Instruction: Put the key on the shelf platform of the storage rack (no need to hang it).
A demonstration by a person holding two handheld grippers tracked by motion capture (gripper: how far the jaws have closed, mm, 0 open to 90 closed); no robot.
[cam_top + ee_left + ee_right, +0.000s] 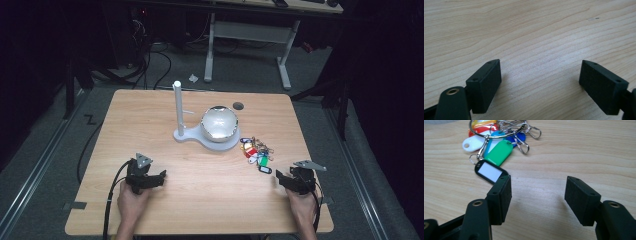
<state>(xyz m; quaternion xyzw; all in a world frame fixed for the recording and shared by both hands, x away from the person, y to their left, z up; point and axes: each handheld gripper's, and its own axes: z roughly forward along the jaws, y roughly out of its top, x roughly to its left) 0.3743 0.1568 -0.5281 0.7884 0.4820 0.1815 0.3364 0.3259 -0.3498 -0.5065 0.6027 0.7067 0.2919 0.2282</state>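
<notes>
A bunch of coloured key tags (pixel 256 151) on metal rings lies on the wooden table (pixel 150 115), right of centre. In the right gripper view the tags (pixel 499 151) lie just beyond the left jaw: a black tag with a white label (pixel 489 172), a green one, a white one and others. My right gripper (pixel 281 181) (pixel 537 195) rests open on the table near the front right, a little below the tags. My left gripper (pixel 159 177) (pixel 540 82) stands open over bare wood at the front left, nothing between its jaws.
A white stand (pixel 210 135) with an upright post (pixel 177 107) and a shiny dome (pixel 219 122) sits in the middle of the table. A small dark hole (pixel 238 106) is near the far edge. Beyond the table are cables and white desk legs (pixel 285 65) on the floor.
</notes>
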